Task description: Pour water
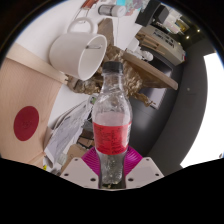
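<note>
A clear plastic bottle with red liquid in its middle part stands upright between my fingers, its base pressed by both magenta pads. My gripper is shut on the bottle's lower part. Beyond the bottle's neck a large white mug lies tilted with its opening facing toward the bottle's top. The bottle's mouth sits just beside the mug's rim.
A brown board with a red disc lies to the left of the fingers. Crumpled foil or plastic sits left of the bottle. A round dark tabletop with cluttered items, including a beige device, lies beyond.
</note>
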`<state>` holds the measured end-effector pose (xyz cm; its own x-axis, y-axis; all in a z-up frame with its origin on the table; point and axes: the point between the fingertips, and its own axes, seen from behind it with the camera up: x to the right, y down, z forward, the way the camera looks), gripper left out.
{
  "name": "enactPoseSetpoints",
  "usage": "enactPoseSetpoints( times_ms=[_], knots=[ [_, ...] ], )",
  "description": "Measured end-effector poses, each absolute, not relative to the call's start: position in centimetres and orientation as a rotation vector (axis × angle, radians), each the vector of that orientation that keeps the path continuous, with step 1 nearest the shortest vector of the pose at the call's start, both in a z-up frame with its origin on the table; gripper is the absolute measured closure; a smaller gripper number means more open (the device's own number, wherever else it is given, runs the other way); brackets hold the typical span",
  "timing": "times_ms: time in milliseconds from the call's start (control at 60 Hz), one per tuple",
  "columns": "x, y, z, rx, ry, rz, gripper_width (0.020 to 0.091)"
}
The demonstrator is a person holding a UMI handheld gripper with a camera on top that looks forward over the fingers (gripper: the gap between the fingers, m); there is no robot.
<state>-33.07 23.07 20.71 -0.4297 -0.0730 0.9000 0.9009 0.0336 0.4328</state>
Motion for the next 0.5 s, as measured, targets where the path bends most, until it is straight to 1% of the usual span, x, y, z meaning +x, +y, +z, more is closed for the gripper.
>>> enactPoseSetpoints(
  times_ms=[133,267,417,500],
  knots=[
    [-33.3,23.3,20.6,-0.94,-1.454,-1.433,0.0851],
    [-32.2,22.9,21.0,-1.273,-1.22,-1.116,0.0852],
    [-31.4,22.1,22.8,-1.566,-0.857,-0.679,0.0849],
    [-31.4,21.2,22.2,-1.707,-0.656,-0.418,0.0851]
  ],
)
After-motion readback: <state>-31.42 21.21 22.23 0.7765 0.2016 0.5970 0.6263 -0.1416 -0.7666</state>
